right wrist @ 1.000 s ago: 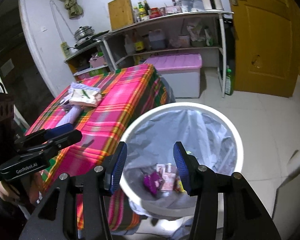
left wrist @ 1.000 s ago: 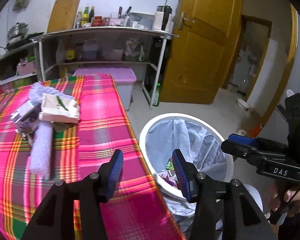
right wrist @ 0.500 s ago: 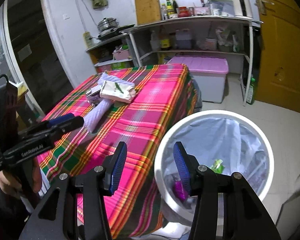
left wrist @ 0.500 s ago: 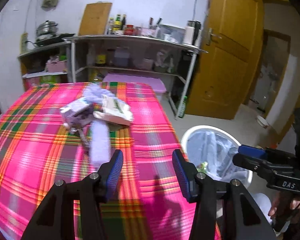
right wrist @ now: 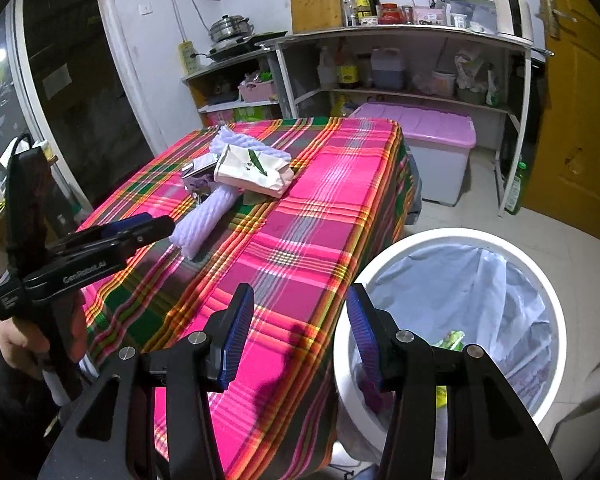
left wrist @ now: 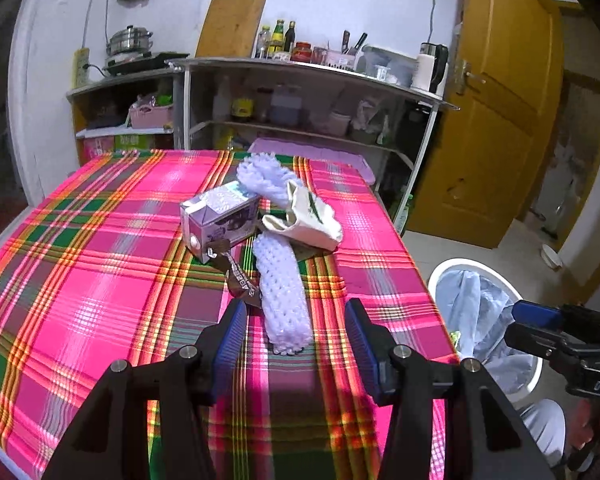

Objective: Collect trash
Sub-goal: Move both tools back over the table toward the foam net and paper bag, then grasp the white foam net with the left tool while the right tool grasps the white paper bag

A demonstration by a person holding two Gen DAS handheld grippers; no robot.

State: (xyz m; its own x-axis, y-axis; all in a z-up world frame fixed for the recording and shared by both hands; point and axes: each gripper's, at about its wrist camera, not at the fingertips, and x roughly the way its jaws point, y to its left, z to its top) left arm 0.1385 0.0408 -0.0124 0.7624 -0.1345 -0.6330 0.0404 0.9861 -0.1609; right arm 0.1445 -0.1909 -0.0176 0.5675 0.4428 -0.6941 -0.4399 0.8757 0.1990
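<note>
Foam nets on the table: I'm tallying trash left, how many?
2: one foam net nearest the left tool, another behind the carton. More may hide under the pile.

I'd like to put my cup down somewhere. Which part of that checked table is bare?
The tablecloth is bare left of the purple carton, and on the strip between the foam net and the bin-side edge. The middle is crowded: carton, nets, white packet heaped together.

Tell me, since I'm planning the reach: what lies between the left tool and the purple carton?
In the left wrist view, the left tool faces a lavender foam net sleeve and a dark wrapper, both before the purple carton.
</note>
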